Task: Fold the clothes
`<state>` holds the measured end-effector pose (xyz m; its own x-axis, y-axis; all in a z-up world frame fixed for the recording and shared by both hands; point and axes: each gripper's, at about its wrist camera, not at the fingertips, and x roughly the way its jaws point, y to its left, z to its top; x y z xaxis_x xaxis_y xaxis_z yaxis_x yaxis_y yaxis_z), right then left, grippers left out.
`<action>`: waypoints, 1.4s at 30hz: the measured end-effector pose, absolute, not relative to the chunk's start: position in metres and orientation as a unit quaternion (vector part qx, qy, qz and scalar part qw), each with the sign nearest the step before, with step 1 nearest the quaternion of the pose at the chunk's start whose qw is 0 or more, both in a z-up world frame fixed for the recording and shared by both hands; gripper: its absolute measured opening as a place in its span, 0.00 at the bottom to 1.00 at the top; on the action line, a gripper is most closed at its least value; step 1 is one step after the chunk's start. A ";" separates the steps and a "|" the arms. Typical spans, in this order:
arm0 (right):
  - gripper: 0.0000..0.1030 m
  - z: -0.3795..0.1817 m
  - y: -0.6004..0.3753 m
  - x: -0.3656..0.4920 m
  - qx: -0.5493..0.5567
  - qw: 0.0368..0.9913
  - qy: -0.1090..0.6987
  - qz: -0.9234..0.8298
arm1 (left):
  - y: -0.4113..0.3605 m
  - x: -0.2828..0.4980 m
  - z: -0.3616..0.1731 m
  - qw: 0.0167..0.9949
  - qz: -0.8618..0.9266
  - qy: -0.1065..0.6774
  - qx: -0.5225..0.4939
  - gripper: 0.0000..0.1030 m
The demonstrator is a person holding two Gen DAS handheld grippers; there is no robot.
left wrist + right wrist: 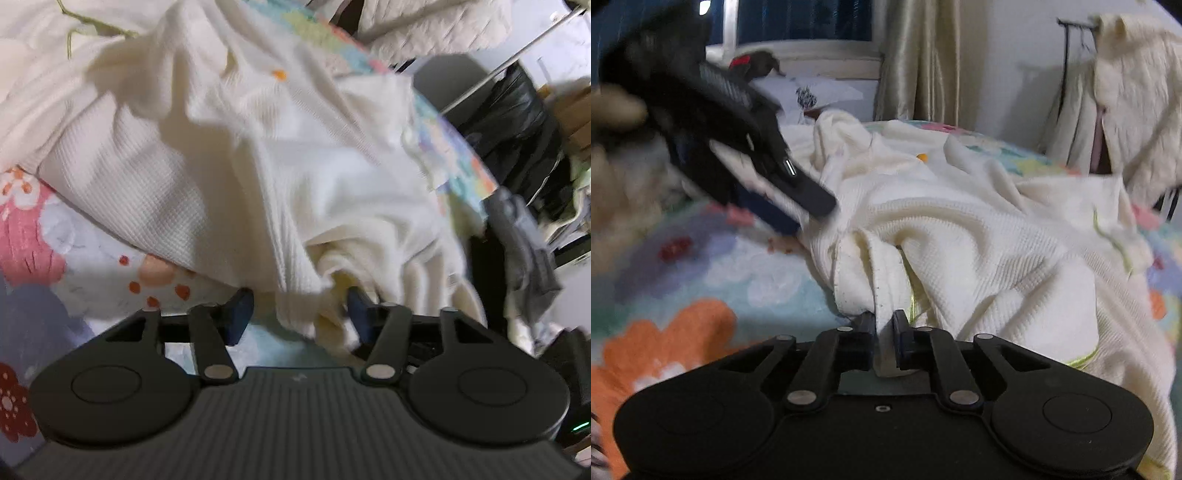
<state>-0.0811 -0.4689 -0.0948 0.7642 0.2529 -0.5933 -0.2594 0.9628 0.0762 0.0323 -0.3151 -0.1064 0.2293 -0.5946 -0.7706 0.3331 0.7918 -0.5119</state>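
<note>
A cream waffle-knit garment (280, 155) lies crumpled on a floral bedspread (48, 236). My left gripper (299, 314) is open, and a fold of the garment hangs between its blue pads without being pinched. In the right wrist view the same garment (979, 236) spreads across the bed. My right gripper (884, 325) is shut on a thick hem of the garment. The left gripper (798, 214) shows there at upper left, blurred, its tips at the garment's edge.
The bedspread (701, 280) has orange, pink and blue flowers. A cream quilted cloth (1137, 96) hangs on a rack at right. Curtains (919, 59) and a window stand behind the bed. Dark bags and grey clothes (524, 229) lie past the bed's edge.
</note>
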 end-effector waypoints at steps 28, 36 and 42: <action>0.52 -0.032 -0.474 -0.128 0.114 0.927 0.282 0.218 | -0.111 -0.162 0.069 0.882 -0.298 0.266 -0.251 0.05; 0.54 -0.003 -0.468 -0.159 0.043 0.933 0.314 0.171 | -0.031 -0.259 0.111 0.876 -0.303 0.247 -0.282 0.05; 0.55 -0.001 -0.445 -0.181 -0.012 0.929 0.326 0.172 | 0.016 -0.290 0.043 0.872 -0.209 0.323 -0.303 0.05</action>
<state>-0.1809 -0.4452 -0.0007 0.7282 0.3110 -0.6107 -0.3269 0.9408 0.0894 -0.2896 0.0156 0.0431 0.7045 -0.5599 -0.4361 0.1685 0.7289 -0.6636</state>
